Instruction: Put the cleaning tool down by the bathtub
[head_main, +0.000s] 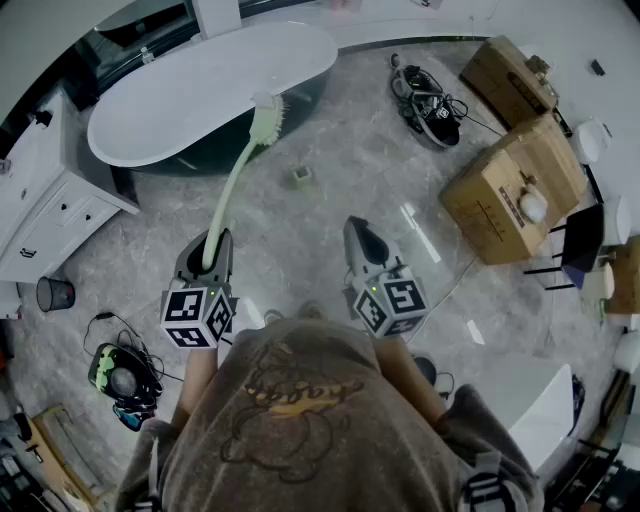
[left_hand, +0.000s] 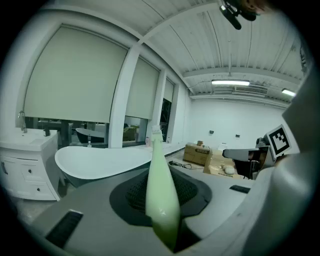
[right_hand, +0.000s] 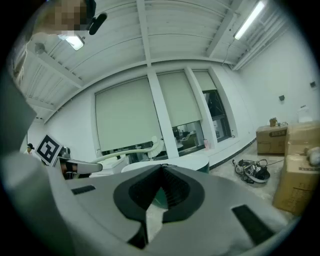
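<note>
The cleaning tool is a pale green long-handled brush (head_main: 233, 188) with white bristles at its far end. My left gripper (head_main: 212, 240) is shut on the lower end of its handle and holds it up, slanted toward the bathtub (head_main: 210, 85). The brush head hangs over the tub's near rim. In the left gripper view the handle (left_hand: 161, 185) runs up between the dark pads, with the white tub (left_hand: 100, 160) beyond it. My right gripper (head_main: 358, 232) is held beside the left one, shut, with nothing in it. In its own view the right gripper (right_hand: 162, 168) shows its jaws meeting at the tip.
A white vanity cabinet (head_main: 45, 210) stands left of the tub, with a small black bin (head_main: 55, 293) below it. Cardboard boxes (head_main: 515, 185) and a pile of shoes and cables (head_main: 430, 100) lie at the right. A small block (head_main: 301, 176) sits on the marble floor.
</note>
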